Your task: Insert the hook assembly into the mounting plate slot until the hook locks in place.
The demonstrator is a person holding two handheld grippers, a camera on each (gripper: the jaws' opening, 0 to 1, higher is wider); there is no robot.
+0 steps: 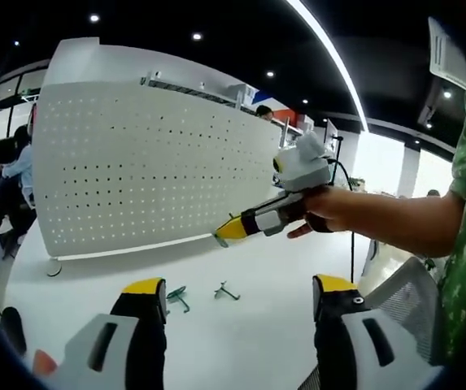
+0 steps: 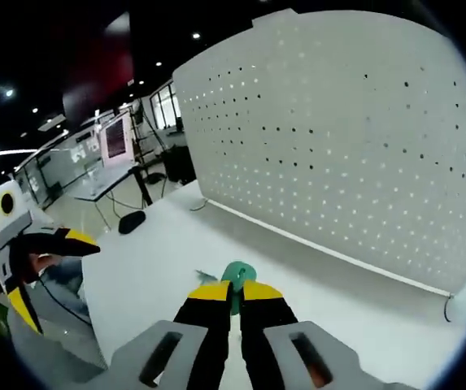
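A white pegboard mounting plate (image 1: 151,162) stands upright on the white table (image 1: 241,341), and it also rises ahead in the right gripper view (image 2: 338,146). Two small hooks lie on the table in front of it, a greenish one (image 1: 177,297) and a darker one (image 1: 227,291). My left gripper (image 1: 239,286) is open above them with nothing between its jaws; it also appears open at the left (image 2: 50,272). My right gripper (image 2: 237,291) is shut on a green hook piece (image 2: 237,274). A hand holds that gripper (image 1: 231,231) in the air in front of the plate.
The plate rests on small feet (image 1: 54,266) near the table's left edge. A mesh chair back (image 1: 403,301) is at the lower right. A dark mouse-like object (image 2: 131,221) lies beyond the table's corner, with desks and monitors (image 2: 115,138) behind. People sit at the far left (image 1: 17,162).
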